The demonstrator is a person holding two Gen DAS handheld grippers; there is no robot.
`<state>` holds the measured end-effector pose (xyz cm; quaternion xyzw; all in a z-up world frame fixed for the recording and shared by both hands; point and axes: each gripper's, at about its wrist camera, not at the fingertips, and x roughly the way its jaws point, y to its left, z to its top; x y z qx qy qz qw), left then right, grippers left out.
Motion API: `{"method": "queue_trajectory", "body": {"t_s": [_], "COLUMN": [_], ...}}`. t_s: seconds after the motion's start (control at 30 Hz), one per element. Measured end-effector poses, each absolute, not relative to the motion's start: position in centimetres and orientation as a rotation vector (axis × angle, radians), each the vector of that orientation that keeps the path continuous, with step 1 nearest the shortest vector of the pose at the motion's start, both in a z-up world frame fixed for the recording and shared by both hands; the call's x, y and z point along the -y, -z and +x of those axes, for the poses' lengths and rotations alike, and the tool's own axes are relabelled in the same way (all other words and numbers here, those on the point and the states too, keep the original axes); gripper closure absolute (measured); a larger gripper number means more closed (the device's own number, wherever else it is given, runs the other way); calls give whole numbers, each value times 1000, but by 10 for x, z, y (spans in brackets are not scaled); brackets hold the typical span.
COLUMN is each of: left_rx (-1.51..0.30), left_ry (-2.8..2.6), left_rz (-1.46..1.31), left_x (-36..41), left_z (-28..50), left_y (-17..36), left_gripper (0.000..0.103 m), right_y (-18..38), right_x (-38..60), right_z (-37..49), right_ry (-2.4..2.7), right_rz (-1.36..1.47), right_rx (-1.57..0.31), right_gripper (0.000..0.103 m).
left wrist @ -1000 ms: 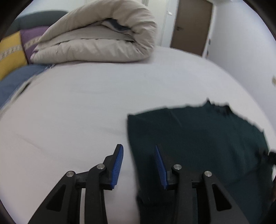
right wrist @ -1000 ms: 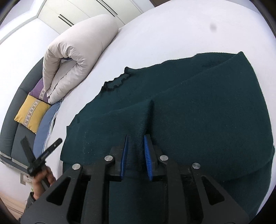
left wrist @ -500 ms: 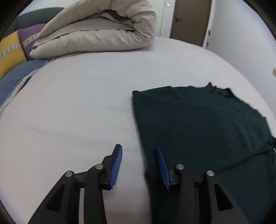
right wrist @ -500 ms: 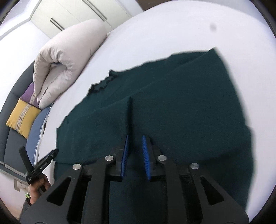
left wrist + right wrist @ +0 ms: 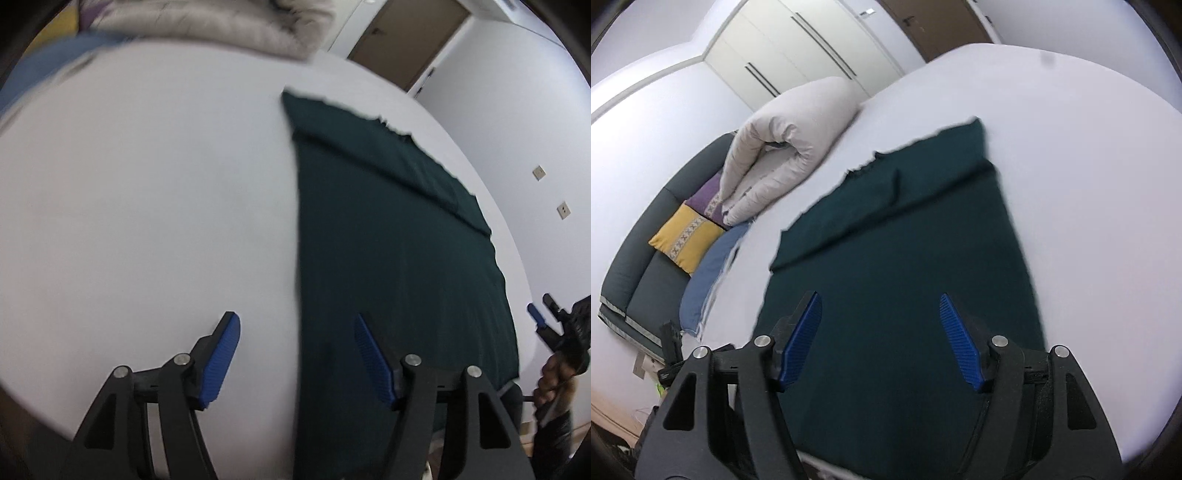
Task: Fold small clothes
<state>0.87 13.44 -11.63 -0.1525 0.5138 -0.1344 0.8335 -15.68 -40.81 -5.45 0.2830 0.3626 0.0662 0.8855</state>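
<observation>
A dark green garment (image 5: 388,236) lies flat on the white bed (image 5: 147,192), with a folded strip along its far end. My left gripper (image 5: 295,350) is open and empty, astride the garment's left edge near its near end. In the right wrist view the garment (image 5: 905,258) spreads out ahead of my right gripper (image 5: 879,332), which is open and empty above the garment's near part. The right gripper also shows in the left wrist view (image 5: 543,325) at the far right, beyond the bed's edge.
A rolled beige duvet (image 5: 790,147) lies at the far end of the bed. A dark sofa (image 5: 639,280) with yellow (image 5: 683,240) and purple cushions stands beside it. A blue cloth (image 5: 709,273) lies on the bed's left edge. A brown door (image 5: 406,40) is in the far wall.
My right gripper has opened and let go of the garment fold it was pinching. The garment now lies flatter. Both grippers have drawn back toward the near edge of the bed.
</observation>
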Motion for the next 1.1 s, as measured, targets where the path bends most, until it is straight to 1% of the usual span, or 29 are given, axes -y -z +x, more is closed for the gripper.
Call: {"method": "queue_trajectory", "body": {"t_s": [0.13, 0.3, 0.47, 0.53, 0.6, 0.63, 0.77, 0.87, 0.9, 0.93, 1.0, 1.1], "left_rx": [-1099, -1138, -1179, -1189, -1202, -1204, -1208, -1212, -1214, -1217, -1224, -1222], "left_ry": [301, 359, 390, 397, 414, 414, 419, 426, 424, 424, 428, 437], "left_rz": [-327, -331, -336, -350, -372, -380, -395, -387, -385, -386, -396, -409], "left_x": [-133, -125, -123, -122, -122, -124, -124, -121, -121, -122, -124, -125], "left_z": [-20, -22, -22, -26, -28, -29, -29, -29, -29, -28, -29, -30], "left_y": [122, 126, 129, 131, 133, 134, 136, 137, 138, 138, 141, 142], "left_gripper": [36, 38, 43, 53, 57, 59, 61, 68, 72, 80, 89, 92], "right_y": [71, 89, 104, 109, 111, 111, 111, 113, 114, 115, 116, 116], "right_x": [431, 451, 461, 463, 464, 464, 465, 468, 469, 470, 471, 471], "right_z": [-191, -220, -236, -239, -242, -243, -241, -239, -239, -238, -238, -236], "right_ry": [-87, -50, -37, -36, -39, -40, -32, -33, -32, -27, -25, -22], "right_rz": [646, 687, 694, 694, 692, 689, 674, 681, 685, 684, 691, 693], "right_rx": [-777, -811, -864, -886, -901, -907, -947, -976, -986, -996, -1007, -1033], "right_gripper": [38, 40, 42, 43, 44, 44, 45, 47, 48, 51, 52, 55]}}
